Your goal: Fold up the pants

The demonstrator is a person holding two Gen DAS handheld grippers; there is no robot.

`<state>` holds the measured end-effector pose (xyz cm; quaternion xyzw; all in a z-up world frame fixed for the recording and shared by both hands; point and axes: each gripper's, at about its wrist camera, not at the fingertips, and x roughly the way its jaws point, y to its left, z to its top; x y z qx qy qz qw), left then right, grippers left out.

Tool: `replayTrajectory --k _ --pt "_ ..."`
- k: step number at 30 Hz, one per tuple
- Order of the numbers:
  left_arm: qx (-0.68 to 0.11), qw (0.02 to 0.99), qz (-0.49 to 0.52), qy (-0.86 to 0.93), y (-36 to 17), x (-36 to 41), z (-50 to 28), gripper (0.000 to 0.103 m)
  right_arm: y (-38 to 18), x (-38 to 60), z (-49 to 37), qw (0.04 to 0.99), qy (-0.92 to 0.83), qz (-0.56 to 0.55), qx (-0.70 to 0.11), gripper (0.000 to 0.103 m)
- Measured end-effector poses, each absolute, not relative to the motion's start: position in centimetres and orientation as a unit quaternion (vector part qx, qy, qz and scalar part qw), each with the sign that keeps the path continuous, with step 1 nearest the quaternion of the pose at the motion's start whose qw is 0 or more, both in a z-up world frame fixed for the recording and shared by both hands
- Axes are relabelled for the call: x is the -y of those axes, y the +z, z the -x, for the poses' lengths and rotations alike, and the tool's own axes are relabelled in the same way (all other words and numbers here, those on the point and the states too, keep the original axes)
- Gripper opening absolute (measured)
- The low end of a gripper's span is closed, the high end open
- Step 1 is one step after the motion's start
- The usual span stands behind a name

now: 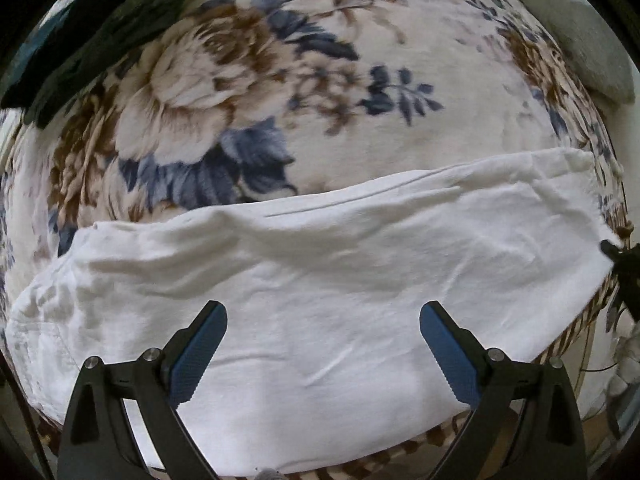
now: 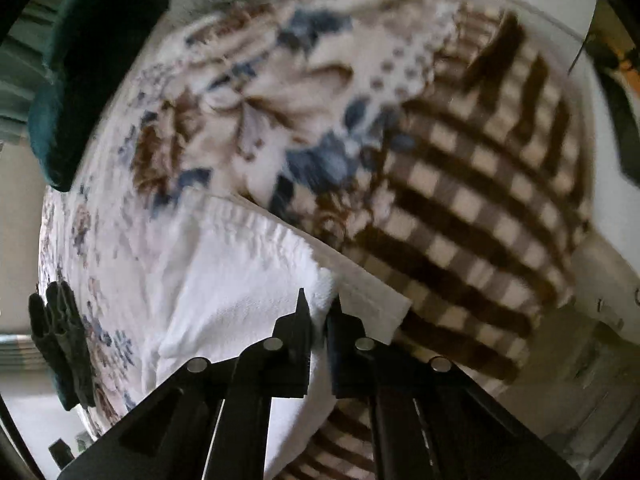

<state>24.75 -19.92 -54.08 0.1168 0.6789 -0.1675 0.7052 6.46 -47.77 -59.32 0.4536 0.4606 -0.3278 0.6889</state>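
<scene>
My left gripper (image 1: pixel 323 322) is spread wide with nothing between the blue pads (image 1: pixel 192 354), just hovering over the white pants (image 1: pixel 320 280). I can't tell from this view whether the fingertips actually touch the cloth. The pants lie as a wide band across the floral blanket (image 1: pixel 248 80), and the near edge gets cut off behind the gripper body at the bottom of the frame. The left end of the pants is blurry; there's some seam or pocket outline there, but I can't make it out properly.

My right gripper (image 2: pixel 320 300) is pinched nearly closed on the pants (image 2: pixel 240 280), right at the gathered, ribbed edge. The actual bit of fabric between the tips is mostly hidden by the black fingers (image 2: pixel 298 320), and the whole right view is smeared with motion blur.

Stuff only one camera gives me: the right wrist view shows a brown checked blanket (image 2: pixel 480 200) beside the floral blanket (image 2: pixel 224 120), with the pants' edge lying over it, while the left view only catches a sliver of that check pattern along the bottom. The left view shows the full spread of the pants, and the tip of the right gripper (image 1: pixel 614 252) pokes in at the far right edge, touching the pants' corner. A dark garment (image 1: pixel 92 36) sits at the top left of the left view, partly cropped by the fisheye rim.
</scene>
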Motion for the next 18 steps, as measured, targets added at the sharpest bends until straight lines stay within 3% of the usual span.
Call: replayTrajectory --k 5,9,11,13,18 --pt "-0.685 0.699 -0.122 -0.165 -54.7 20.5 -24.2 0.099 -61.1 48.7 -3.5 0.65 -0.326 -0.494 -0.478 0.007" --pt "-0.694 0.69 -0.125 -0.164 -56.4 21.0 -23.8 0.099 -63.0 50.2 -1.6 0.625 -0.293 -0.558 -0.46 0.016" --pt "-0.7 0.684 -0.123 -0.162 -57.4 21.0 -23.6 0.099 -62.6 50.4 -1.1 0.633 -0.276 -0.571 -0.445 0.027" --pt "-0.707 0.679 -0.117 -0.161 -58.6 20.6 -23.4 0.099 -62.0 50.2 -0.6 0.644 -0.27 -0.569 -0.434 0.065" --pt "-0.716 0.671 -0.099 -0.163 -61.4 20.1 -23.0 0.103 -64.2 49.1 -0.2 0.652 -0.203 -0.614 -0.396 0.069"
